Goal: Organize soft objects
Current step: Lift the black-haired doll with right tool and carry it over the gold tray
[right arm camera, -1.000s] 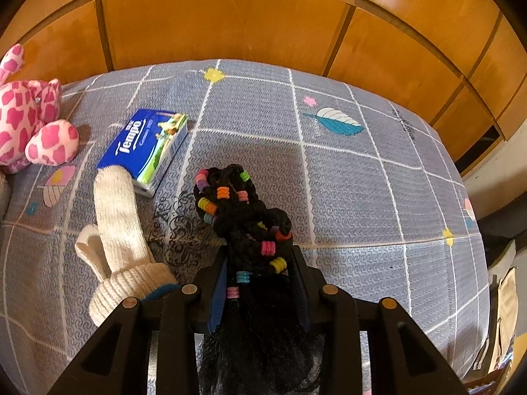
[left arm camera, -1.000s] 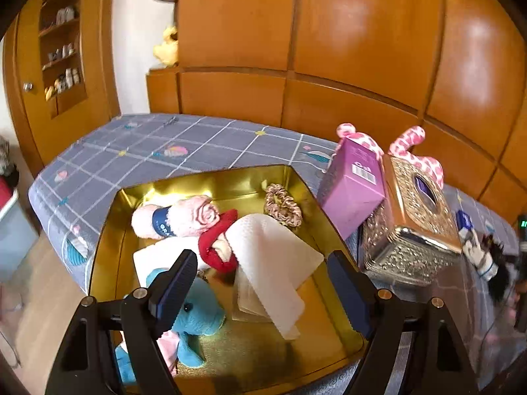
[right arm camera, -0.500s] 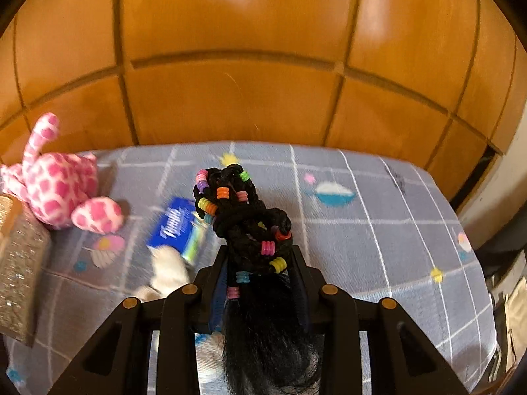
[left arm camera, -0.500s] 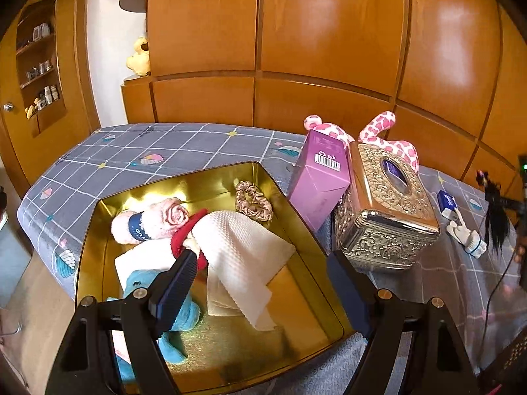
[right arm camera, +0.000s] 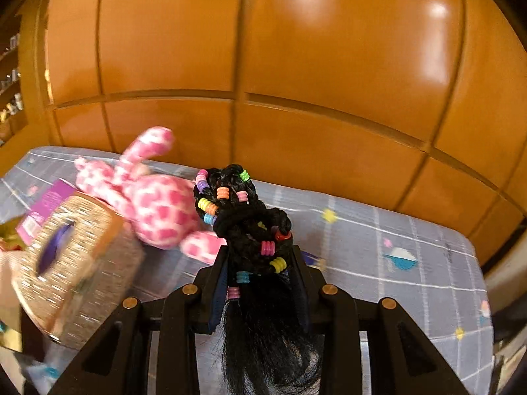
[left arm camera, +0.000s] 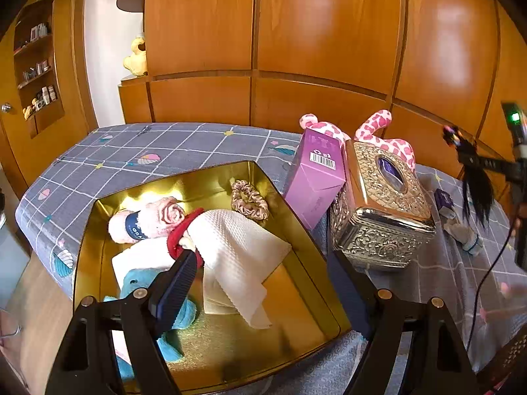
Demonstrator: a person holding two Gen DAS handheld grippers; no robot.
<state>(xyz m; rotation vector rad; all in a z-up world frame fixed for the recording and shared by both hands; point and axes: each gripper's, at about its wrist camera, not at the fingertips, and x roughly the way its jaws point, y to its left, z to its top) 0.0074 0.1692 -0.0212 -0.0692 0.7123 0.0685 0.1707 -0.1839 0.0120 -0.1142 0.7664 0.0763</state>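
Note:
My right gripper is shut on a black braided hairpiece with coloured beads, held in the air above the bed; its loose hair hangs down between the fingers. The left wrist view shows that hairpiece at the far right. My left gripper is open over the golden tray, with nothing between its fingers. Inside the tray lie a pink rolled towel, a red scrunchie, a white paper towel, a blue plush and a beige scrunchie. A pink spotted plush lies behind the boxes.
An ornate metal tissue box and a leaning purple box stand right of the tray. A white sock and a small tissue pack lie on the grey checked bedspread. Wooden wardrobe panels close the back.
My right gripper has risen off the bed with the hairpiece and swung left toward the tissue box and pink plush; the sock and tissue pack left its view. The left gripper has hardly moved.

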